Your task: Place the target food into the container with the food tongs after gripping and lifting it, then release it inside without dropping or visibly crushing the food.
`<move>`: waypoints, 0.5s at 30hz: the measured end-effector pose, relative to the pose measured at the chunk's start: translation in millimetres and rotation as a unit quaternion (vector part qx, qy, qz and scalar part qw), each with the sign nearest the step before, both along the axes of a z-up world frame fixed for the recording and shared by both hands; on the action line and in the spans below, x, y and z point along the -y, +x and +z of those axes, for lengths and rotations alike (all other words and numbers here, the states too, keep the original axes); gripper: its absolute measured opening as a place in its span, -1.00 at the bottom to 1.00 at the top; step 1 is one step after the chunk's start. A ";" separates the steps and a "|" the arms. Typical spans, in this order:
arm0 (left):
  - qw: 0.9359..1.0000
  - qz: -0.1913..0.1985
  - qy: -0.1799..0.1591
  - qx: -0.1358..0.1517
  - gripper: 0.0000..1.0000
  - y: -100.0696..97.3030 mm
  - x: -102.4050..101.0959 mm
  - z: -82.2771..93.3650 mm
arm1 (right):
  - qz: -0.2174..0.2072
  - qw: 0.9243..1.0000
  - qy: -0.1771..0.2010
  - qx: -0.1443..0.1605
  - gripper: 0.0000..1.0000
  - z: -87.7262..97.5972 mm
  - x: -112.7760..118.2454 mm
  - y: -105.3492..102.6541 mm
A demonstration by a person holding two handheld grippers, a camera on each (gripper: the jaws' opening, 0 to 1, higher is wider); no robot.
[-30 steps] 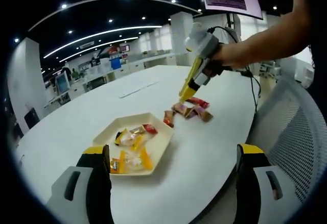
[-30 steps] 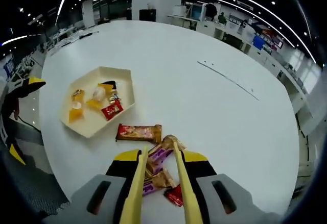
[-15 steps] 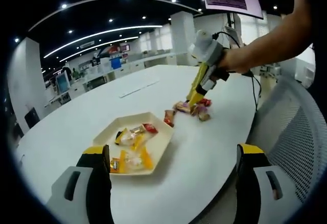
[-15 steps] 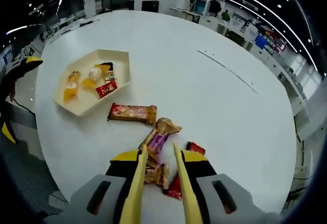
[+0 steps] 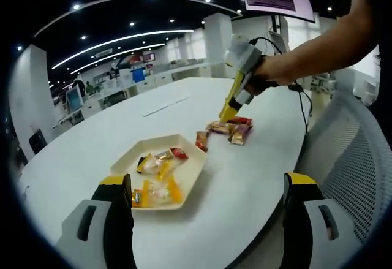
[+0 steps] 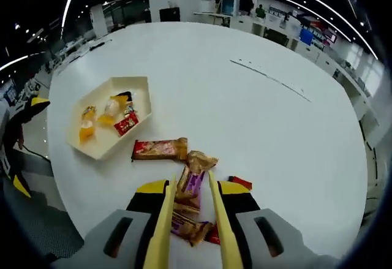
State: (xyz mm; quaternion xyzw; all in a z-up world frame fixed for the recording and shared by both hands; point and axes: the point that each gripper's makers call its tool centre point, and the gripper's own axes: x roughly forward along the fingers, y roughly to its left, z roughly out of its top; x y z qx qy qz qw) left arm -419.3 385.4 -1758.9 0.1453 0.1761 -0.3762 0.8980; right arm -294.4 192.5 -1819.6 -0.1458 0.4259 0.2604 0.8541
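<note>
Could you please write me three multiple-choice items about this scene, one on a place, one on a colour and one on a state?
1. Where is the purple snack packet?
A. in the tray
B. between the tong arms
C. on a chair

2. What colour are the tongs on the right tool?
A. yellow
B. blue
C. white

3. What is the left tool doing?
A. gripping a packet
B. open, holding nothing
C. pressing the tray

Key: 1 B, the packet lies on the table between the arms; 2 A, both arms are yellow; 3 B, its jaws stand wide apart.
</note>
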 end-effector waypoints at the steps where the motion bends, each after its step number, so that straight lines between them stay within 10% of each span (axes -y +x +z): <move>1: 1.000 0.000 0.000 0.000 0.98 0.0 0.0 -0.2 | 0.000 1.000 -0.003 0.000 -0.42 -4.0 -1.4 -0.3; 7: 1.000 0.002 0.001 -0.002 0.98 0.6 -0.5 -1.0 | 0.043 0.998 -0.054 -0.014 -0.43 -18.9 10.3 -7.2; 15: 1.000 0.001 -0.002 -0.003 0.98 0.6 -0.1 -1.1 | 0.051 0.998 -0.021 -0.012 -0.42 -9.2 24.1 -2.6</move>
